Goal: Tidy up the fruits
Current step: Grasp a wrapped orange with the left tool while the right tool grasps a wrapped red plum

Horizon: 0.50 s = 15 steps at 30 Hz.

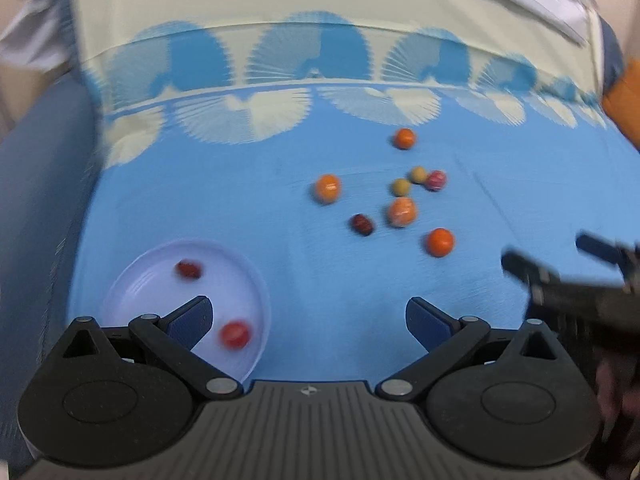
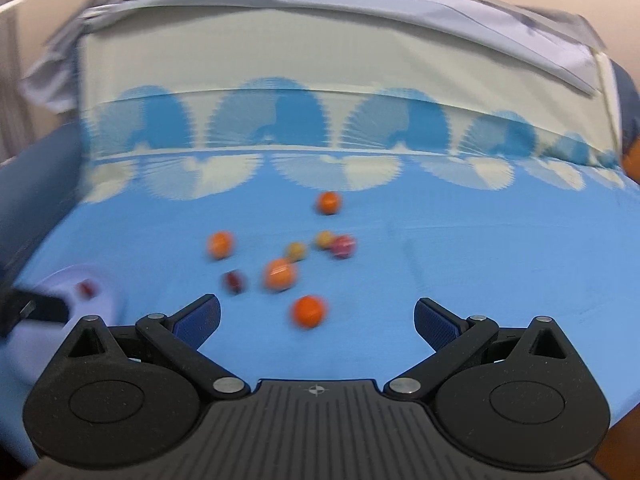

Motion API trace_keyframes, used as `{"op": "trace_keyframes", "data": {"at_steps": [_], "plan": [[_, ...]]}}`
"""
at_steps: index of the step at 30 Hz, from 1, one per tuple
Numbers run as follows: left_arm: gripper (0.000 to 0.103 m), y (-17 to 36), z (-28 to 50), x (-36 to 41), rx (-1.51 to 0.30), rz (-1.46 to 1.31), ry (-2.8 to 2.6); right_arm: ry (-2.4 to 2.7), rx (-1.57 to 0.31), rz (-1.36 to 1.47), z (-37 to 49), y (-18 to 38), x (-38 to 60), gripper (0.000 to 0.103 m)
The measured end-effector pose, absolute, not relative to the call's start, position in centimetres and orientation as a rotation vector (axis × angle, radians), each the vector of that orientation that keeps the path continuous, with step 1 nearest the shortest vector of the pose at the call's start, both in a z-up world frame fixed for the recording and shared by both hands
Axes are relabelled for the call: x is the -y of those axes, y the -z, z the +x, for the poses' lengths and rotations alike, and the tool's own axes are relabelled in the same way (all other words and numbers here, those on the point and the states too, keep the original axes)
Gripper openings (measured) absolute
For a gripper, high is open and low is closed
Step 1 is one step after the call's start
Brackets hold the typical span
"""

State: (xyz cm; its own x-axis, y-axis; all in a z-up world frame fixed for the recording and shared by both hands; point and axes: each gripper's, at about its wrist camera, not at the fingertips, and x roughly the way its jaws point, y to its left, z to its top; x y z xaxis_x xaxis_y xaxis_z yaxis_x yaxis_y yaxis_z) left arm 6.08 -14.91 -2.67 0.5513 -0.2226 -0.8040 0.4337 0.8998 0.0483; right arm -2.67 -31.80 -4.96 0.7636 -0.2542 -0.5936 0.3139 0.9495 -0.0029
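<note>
Several small fruits lie loose on the blue cloth point(image 1: 200, 200): orange ones point(image 1: 440, 242), point(image 1: 327, 189), point(image 1: 404, 138), two yellowish ones point(image 1: 401, 187), a pink-red one point(image 1: 435, 180) and a dark red one point(image 1: 362, 224). A white plate point(image 1: 248, 280) at lower left holds a red fruit point(image 1: 235, 334) and a dark red fruit point(image 1: 189, 269). My left gripper point(image 1: 309, 316) is open and empty beside the plate. My right gripper point(image 2: 317, 316) is open, just short of the nearest orange fruit point(image 2: 309, 311). Both views are blurred.
The cloth's far part is cream with a blue fan pattern point(image 1: 312, 56), rising against a backing. Crumpled grey fabric point(image 2: 360, 4) lies behind. An orange object point(image 1: 624, 96) sits at the right edge. The right gripper's fingers point(image 1: 520, 264) show at the left view's right side.
</note>
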Motion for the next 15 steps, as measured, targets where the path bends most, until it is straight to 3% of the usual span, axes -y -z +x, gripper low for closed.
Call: {"op": "trace_keyframes", "data": {"at_steps": [15], "plan": [[0.102,13.6,20.7,30.8,-0.955,0.539,0.717,0.319,-0.752,0.214,13.5,15.1,43.7,0.102]]}}
